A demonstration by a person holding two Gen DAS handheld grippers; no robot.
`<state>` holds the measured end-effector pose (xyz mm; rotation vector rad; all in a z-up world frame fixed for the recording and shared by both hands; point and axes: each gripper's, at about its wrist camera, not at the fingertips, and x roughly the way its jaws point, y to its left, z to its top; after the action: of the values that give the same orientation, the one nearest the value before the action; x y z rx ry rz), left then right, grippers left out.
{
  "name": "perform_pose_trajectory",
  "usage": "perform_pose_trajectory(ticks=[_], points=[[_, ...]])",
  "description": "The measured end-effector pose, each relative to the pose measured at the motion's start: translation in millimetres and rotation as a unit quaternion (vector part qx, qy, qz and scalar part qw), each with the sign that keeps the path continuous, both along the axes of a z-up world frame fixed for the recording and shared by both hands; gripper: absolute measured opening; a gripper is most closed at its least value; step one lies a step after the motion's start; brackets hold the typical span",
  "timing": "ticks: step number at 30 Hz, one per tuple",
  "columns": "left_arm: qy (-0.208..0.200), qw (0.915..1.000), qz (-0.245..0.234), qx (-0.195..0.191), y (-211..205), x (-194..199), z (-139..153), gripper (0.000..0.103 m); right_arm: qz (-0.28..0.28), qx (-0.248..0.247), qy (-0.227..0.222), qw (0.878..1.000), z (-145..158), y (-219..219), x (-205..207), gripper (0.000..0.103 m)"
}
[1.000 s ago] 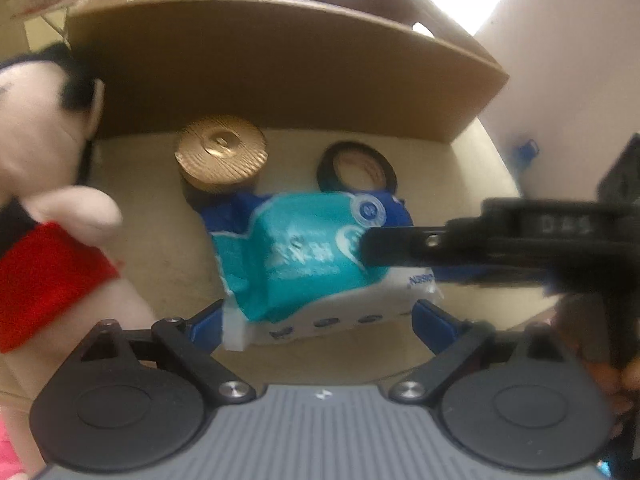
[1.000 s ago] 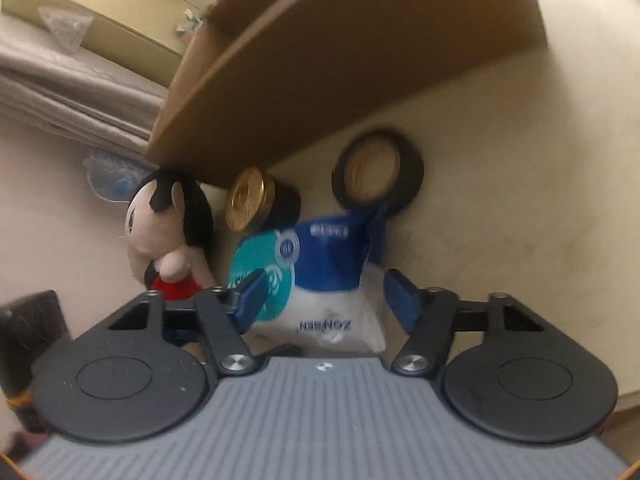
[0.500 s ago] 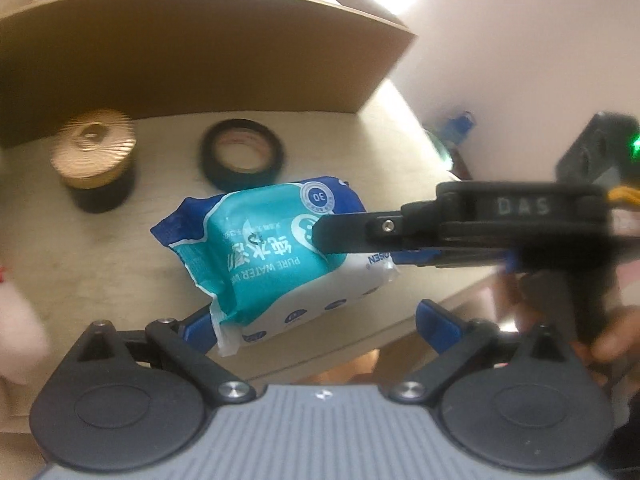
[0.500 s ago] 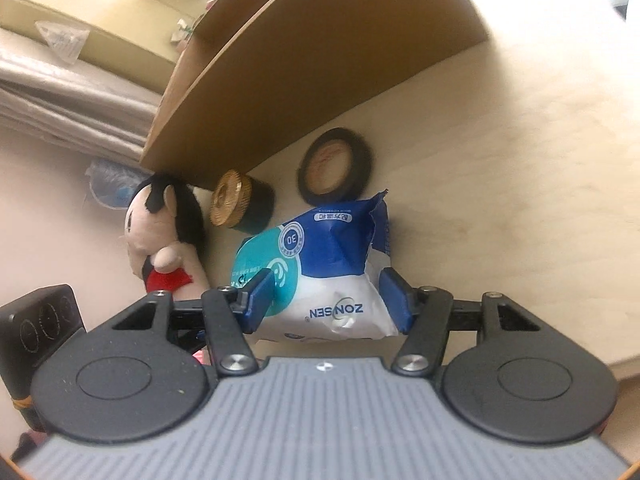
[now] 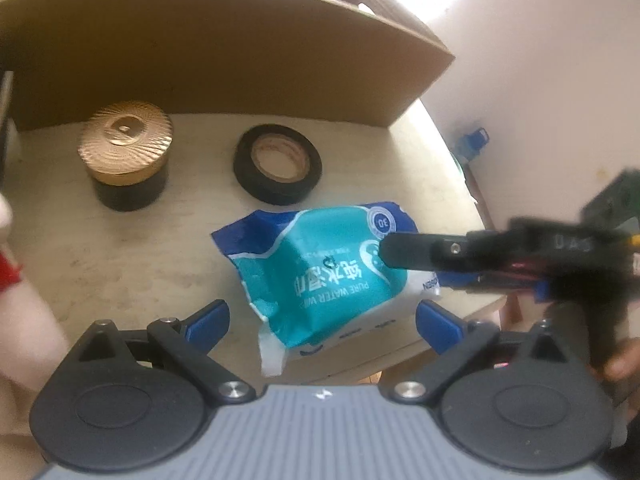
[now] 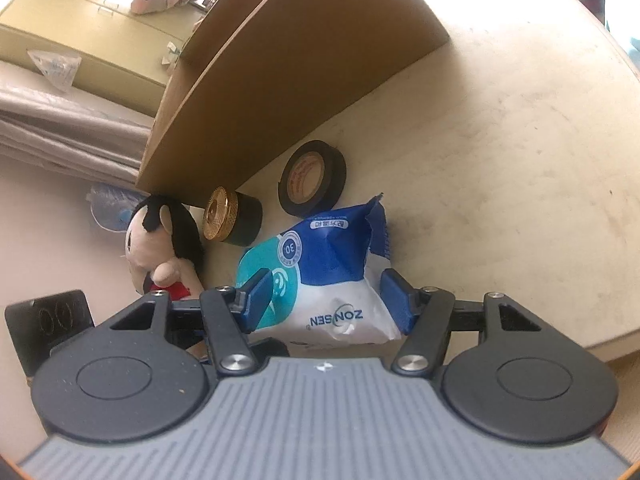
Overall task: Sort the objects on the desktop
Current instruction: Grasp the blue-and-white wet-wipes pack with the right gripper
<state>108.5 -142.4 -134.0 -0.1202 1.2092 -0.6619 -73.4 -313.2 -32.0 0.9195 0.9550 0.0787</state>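
Teal-and-blue pack: the wet-wipes pack sat near the front edge of the counter, pinched at one end between the blue pads of the right tongs.
Right tongs: narrowed onto the pack, pads pressing both sides of its white end; from the left wrist they showed as a dark arm reaching in from the right.
Left tongs: the left tongs stood wide and held nothing, fingers either side of the pack's near corner without touching it.
Other items: a gold-lidded jar and a black tape roll stood just beyond the pack, near the cardboard box.
Step in hand: judged to be carrying the pack off to its sorting place, probably the box.
Doing it well: the soft pack would sag, so a firm squeeze and a level lift seemed wise; it should rise clear of the tape roll before swinging toward the box. The left tongs were best kept wide and out of the way.
Left view only: the printed teal face of the pack and the right tongs' arm from outside.
Right view only: the pads' contact on the pack, and a plush doll beside the jar at the counter's edge.
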Motion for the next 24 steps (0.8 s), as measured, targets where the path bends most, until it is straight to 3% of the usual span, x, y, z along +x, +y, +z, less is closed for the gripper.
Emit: perform_pose_trajectory(ticks=[7, 20, 24], points=[[-0.004, 0.9997, -0.020, 0.014, -18, -1, -7, 0.102, 0.005, -0.001, 0.006, 1.000, 0, 3, 4, 0.067], [-0.039, 0.9978, -0.023, 0.049, -33, -17, -11, 0.103, 0.005, -0.010, 0.005, 1.000, -6, 5, 2, 0.068], [-0.043, 0.9973, -0.026, 0.054, -36, -7, -8, 0.103, 0.003, 0.000, 0.004, 1.000, -12, 4, 2, 0.075]])
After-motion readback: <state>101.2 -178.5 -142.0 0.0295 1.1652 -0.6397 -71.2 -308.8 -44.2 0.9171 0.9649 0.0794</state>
